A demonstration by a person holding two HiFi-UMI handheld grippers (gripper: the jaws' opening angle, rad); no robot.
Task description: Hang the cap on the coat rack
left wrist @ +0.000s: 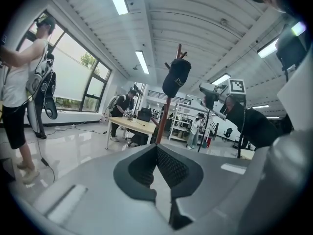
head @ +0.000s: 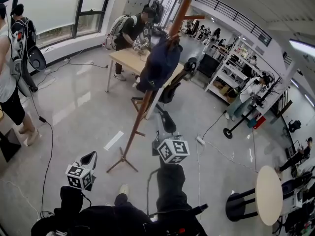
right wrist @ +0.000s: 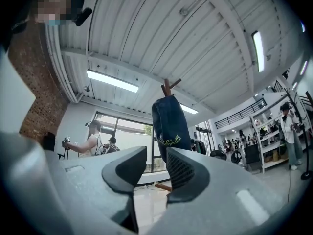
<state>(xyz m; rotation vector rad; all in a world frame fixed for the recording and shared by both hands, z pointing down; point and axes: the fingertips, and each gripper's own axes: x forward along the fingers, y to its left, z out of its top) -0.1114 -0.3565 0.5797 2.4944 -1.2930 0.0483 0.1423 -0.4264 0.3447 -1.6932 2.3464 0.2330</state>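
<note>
There's the cap [head: 160, 63] hanging high on the rack [head: 140, 117], right hand-held gripper [right wrist: 155, 168] released and empty, left hand-held gripper [left wrist: 157, 168] clenched on nothing, so best draw back straight without brushing it.

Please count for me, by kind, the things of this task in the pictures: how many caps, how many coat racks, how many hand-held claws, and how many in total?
Caps: 1, the dark blue cap, hanging on the rack.
Coat racks: 1, the wooden coat rack.
Claws: 2, the left claw, shut, and the right claw, open and empty.
Total: 4
</note>
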